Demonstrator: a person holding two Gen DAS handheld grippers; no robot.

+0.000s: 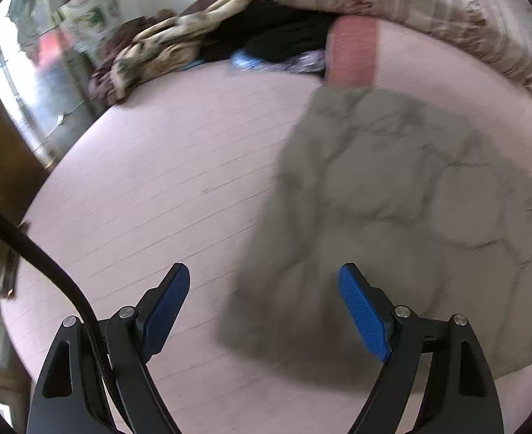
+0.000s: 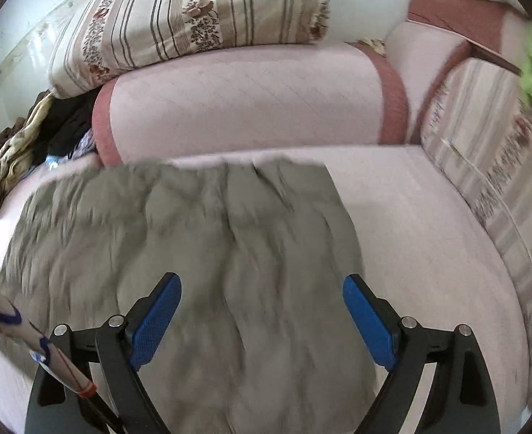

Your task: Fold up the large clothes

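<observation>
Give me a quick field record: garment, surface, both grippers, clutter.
garment: wrinkled grey-green cloth, spread flat, unfolded
surface: pale pink quilted sofa seat
left gripper: open, empty, over the cloth's left edge
right gripper: open, empty, above the cloth
clutter: heap of brown, beige and black clothes at the far end
cushion: striped floral pillow on the backrest

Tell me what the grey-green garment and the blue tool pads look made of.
Grey-green garment: soft matte woven cloth, probably cotton; it lies in limp creases, though blur hides the weave. Blue pads: seemingly rubber or textured plastic, with a fine dotted grip pattern.
</observation>
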